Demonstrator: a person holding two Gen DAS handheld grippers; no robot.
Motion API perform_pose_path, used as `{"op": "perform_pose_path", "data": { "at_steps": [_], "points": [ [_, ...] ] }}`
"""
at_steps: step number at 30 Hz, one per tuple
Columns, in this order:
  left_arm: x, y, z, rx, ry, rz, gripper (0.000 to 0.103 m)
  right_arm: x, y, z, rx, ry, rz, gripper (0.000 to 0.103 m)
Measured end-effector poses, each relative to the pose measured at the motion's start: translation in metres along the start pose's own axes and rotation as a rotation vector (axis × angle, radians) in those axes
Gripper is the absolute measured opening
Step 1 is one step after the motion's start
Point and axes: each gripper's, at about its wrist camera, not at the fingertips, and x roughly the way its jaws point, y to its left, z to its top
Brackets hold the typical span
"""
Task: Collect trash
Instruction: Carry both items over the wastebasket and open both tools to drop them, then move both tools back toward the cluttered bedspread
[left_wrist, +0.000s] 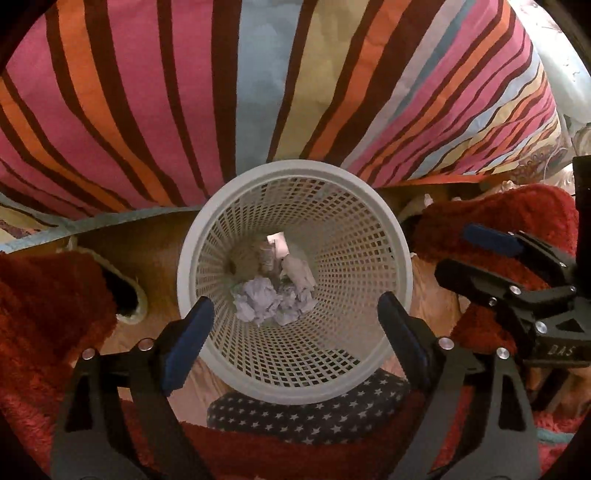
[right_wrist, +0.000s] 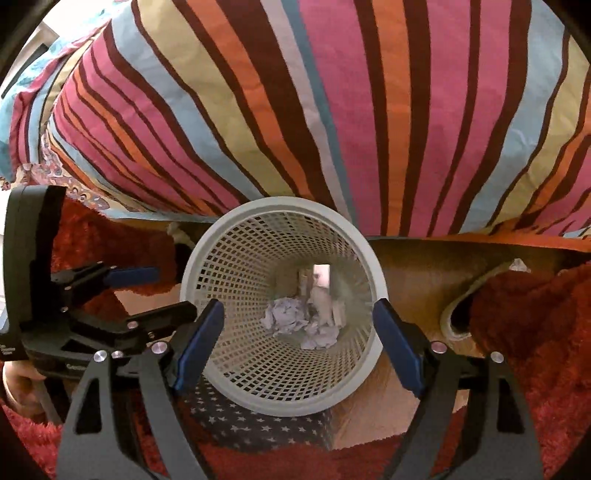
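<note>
A white lattice wastebasket (left_wrist: 207, 229) stands on the floor below both grippers, and I look straight down into it. Crumpled pale paper (left_wrist: 258, 302) and other scraps lie at its bottom. My left gripper (left_wrist: 293, 306) hangs over the basket's mouth, open, with nothing between its blue pads. In the right wrist view the same wastebasket (right_wrist: 207, 240) and crumpled paper (right_wrist: 284, 317) show. My right gripper (right_wrist: 298, 310) is also open and empty above the rim. The two grippers are side by side: the right gripper (left_wrist: 465, 254) shows at the right edge, the left gripper (right_wrist: 162, 293) at the left.
A bed with striped bedding (left_wrist: 295, 74) rises just behind the basket. A shaggy red rug (left_wrist: 44, 314) lies around it. A dark star-patterned cloth (left_wrist: 306, 417) sits at the basket's near side. A slipper (right_wrist: 458, 317) lies on the wood floor. A hand (right_wrist: 18, 384) holds the left gripper.
</note>
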Motion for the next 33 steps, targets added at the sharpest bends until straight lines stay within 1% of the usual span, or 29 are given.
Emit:
{"op": "perform_pose_path", "data": {
  "at_steps": [5,8,10,13,15,16,17,19,20,22,23,25,29,31,32,33],
  "points": [
    [-0.011,-0.006,-0.001,0.022,-0.049,0.004,0.088,-0.01,0.003,0.0,-0.01,-0.032,-0.023,0.079],
    [-0.03,-0.01,0.0,0.045,-0.109,-0.009,0.088,-0.027,0.007,0.001,-0.027,-0.077,-0.017,0.079],
    [-0.052,-0.014,0.002,0.064,-0.151,-0.03,0.088,-0.039,0.009,0.005,-0.032,-0.11,-0.008,0.079],
    [-0.088,-0.016,0.011,0.073,-0.218,-0.067,0.088,-0.071,0.005,0.017,-0.013,-0.211,0.002,0.079],
    [-0.12,-0.018,0.025,0.092,-0.29,-0.056,0.088,-0.09,0.001,0.028,-0.005,-0.279,0.0,0.079],
    [-0.137,-0.019,0.034,0.106,-0.335,-0.038,0.088,-0.1,0.0,0.033,-0.009,-0.315,-0.004,0.079],
    [-0.147,-0.018,0.041,0.117,-0.363,-0.024,0.088,-0.112,-0.002,0.041,-0.018,-0.359,-0.015,0.079],
    [-0.172,-0.018,0.066,0.155,-0.443,0.009,0.088,-0.134,-0.004,0.059,-0.048,-0.446,-0.051,0.079],
    [-0.181,-0.018,0.079,0.165,-0.473,0.037,0.088,-0.14,-0.006,0.066,-0.055,-0.47,-0.064,0.079],
    [-0.191,-0.018,0.102,0.178,-0.515,0.074,0.088,-0.155,-0.013,0.088,-0.059,-0.535,-0.102,0.079],
    [-0.197,-0.017,0.121,0.176,-0.536,0.089,0.088,-0.159,-0.016,0.095,-0.055,-0.559,-0.111,0.079],
    [-0.203,-0.016,0.147,0.166,-0.558,0.071,0.088,-0.17,-0.024,0.115,-0.042,-0.616,-0.126,0.079],
    [-0.205,-0.002,0.218,0.085,-0.597,0.049,0.088,-0.181,-0.038,0.17,-0.031,-0.705,-0.169,0.079],
    [-0.201,0.007,0.255,0.021,-0.606,0.024,0.088,-0.181,-0.044,0.202,-0.019,-0.73,-0.2,0.079],
    [-0.2,0.013,0.274,-0.017,-0.611,0.011,0.088,-0.179,-0.051,0.227,0.003,-0.728,-0.217,0.079],
    [-0.198,0.017,0.291,-0.047,-0.617,0.006,0.088,-0.181,-0.057,0.24,0.017,-0.727,-0.22,0.079]
  ]
}}
